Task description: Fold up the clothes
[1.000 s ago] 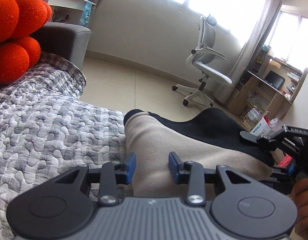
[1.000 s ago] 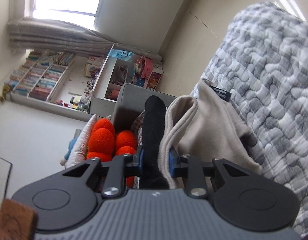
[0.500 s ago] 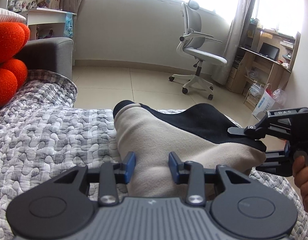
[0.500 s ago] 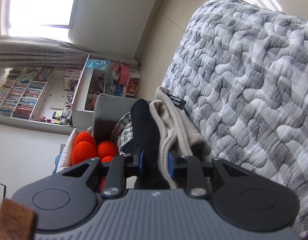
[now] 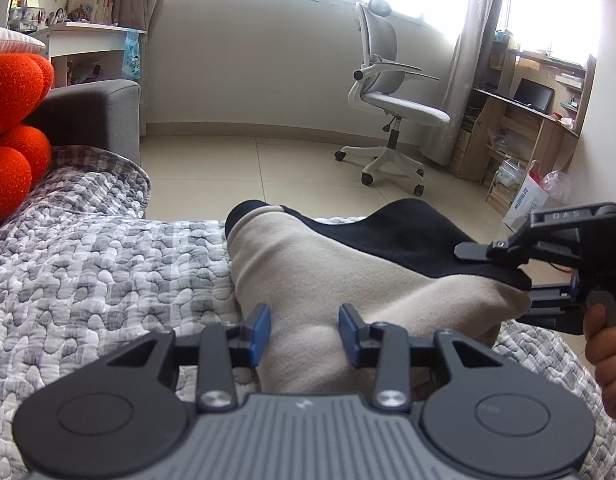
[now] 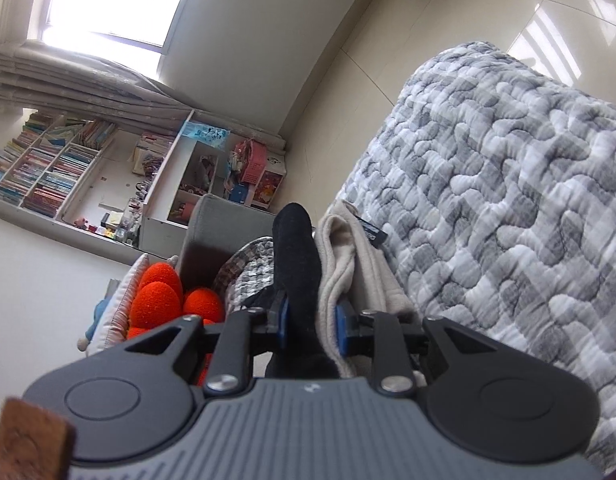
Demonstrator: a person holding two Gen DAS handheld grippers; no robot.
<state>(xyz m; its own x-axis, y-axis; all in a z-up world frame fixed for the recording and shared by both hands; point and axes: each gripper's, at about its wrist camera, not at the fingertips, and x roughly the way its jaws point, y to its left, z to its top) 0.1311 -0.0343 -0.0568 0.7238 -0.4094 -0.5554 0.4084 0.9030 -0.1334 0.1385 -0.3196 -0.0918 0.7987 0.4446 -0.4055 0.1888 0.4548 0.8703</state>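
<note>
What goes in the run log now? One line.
left gripper: shut on garment | right gripper: shut on garment | surface: quilt

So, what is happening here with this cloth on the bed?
A person is folding a beige and black garment on a grey quilted cover, with a hand-held gripper in each hand. The left gripper has the beige fabric bunched between its fingers. The right gripper is shut on the doubled black and beige edge. The garment is stretched between the two, partly lifted and not yet laid flat.
</note>
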